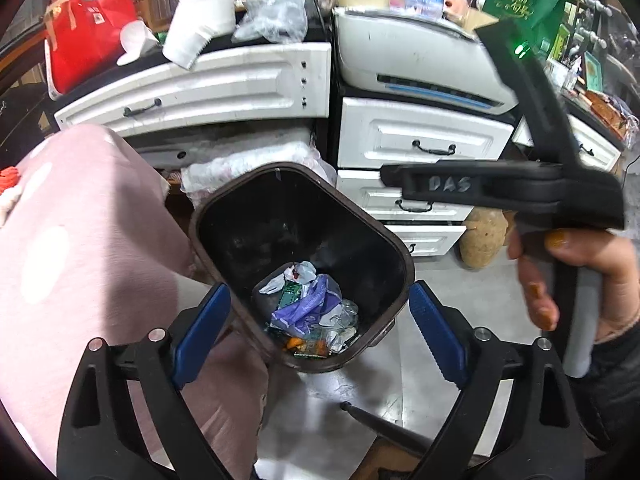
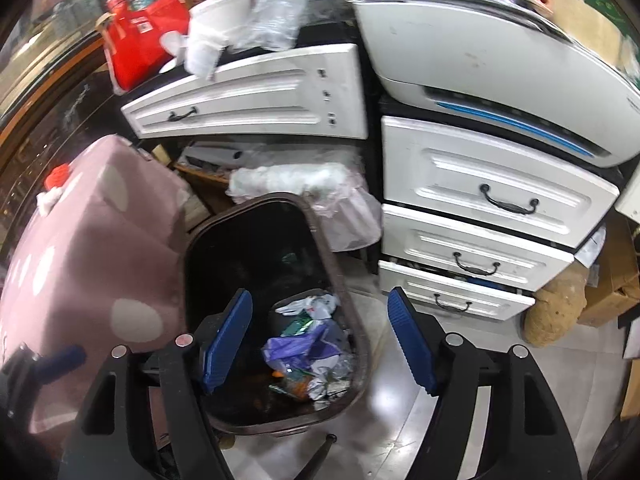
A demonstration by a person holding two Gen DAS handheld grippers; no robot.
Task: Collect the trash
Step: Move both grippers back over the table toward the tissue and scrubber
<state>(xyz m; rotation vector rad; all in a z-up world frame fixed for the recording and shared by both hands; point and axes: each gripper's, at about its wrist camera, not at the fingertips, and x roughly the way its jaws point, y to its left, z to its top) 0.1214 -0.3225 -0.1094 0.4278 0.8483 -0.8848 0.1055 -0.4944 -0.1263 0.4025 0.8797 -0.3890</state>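
I am holding the left gripper [image 1: 320,338] with its blue pads [image 1: 202,334] spread wide and nothing between them; it is hovering over the open trash bin [image 1: 400,258]. The right gripper [image 2: 320,344] is standing partly open, its pads [image 2: 412,342] also empty, one pad over the bin's mouth and the other over the grey floor [image 2: 384,408] beside the rim.

The trash [image 1: 308,312] is lying at the bottom of the bin: a purple wrapper, crumpled white paper, green and orange scraps. In the right wrist view the same heap [image 2: 310,354] is sitting low in the bin [image 2: 354,320], just beyond the left pad.

In the left wrist view I am seeing the person's right hand [image 1: 576,272] gripping the handle of the other tool, whose black body [image 1: 512,192] is crossing the right side of the view in front of the drawers.

A pink cloth with white spots [image 1: 80,240] is pressing against the bin's left side. Behind the bin a bundle in clear plastic [image 1: 256,160] is lying under a white drawer front [image 1: 200,88]. A stack of white drawers [image 2: 492,200] is standing to the right, with a white machine [image 2: 500,68] on top. A brown sack [image 2: 560,312] is resting on the floor beside the lowest drawer. A red bag [image 1: 84,44] and a white paper cup [image 1: 200,26] are cluttering the countertop.
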